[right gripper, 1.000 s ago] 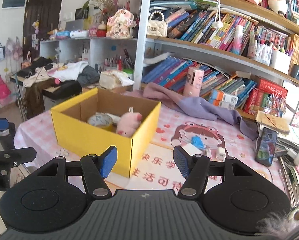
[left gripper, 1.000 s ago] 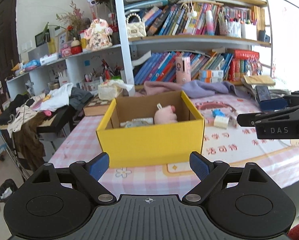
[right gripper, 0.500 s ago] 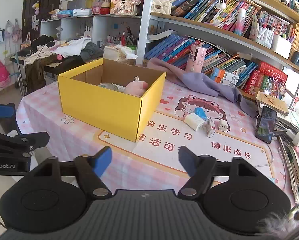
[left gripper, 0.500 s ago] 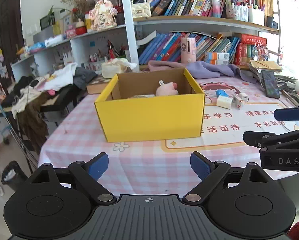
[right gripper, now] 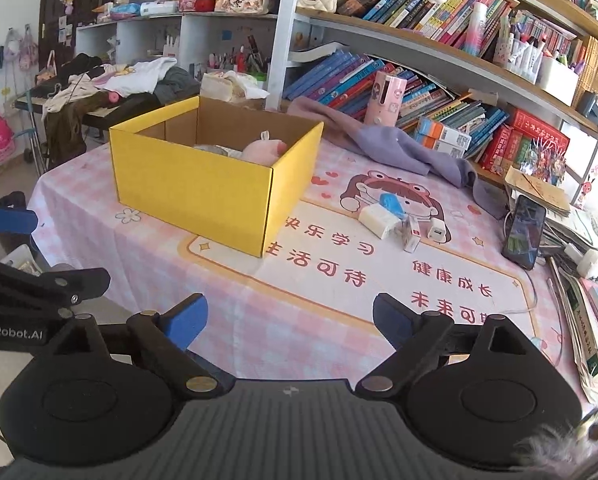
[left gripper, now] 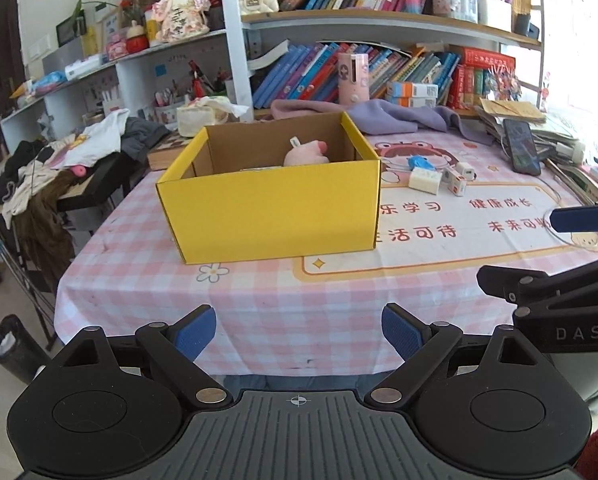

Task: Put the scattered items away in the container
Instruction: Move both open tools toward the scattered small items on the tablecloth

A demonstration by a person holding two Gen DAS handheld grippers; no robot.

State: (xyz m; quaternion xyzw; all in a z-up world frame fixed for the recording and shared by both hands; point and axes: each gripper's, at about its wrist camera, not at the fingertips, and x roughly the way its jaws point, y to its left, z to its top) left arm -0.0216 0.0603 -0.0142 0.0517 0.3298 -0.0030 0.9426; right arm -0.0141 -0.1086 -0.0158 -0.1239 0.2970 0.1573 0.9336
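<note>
On right gripper (left gripper: 579, 276): "DAS", perhaps truncated.

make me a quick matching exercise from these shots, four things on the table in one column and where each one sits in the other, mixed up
Things
1. pink plush toy
2. black phone
3. purple cloth
4. white charger cube

Places
A. draped along the back of the table in front of the lower row of books
B. inside the yellow box
C. on the printed mat, in the small cluster right of the box
D. near the right edge, beside the stacked papers

Pairs: 1-B, 2-D, 3-A, 4-C
</note>
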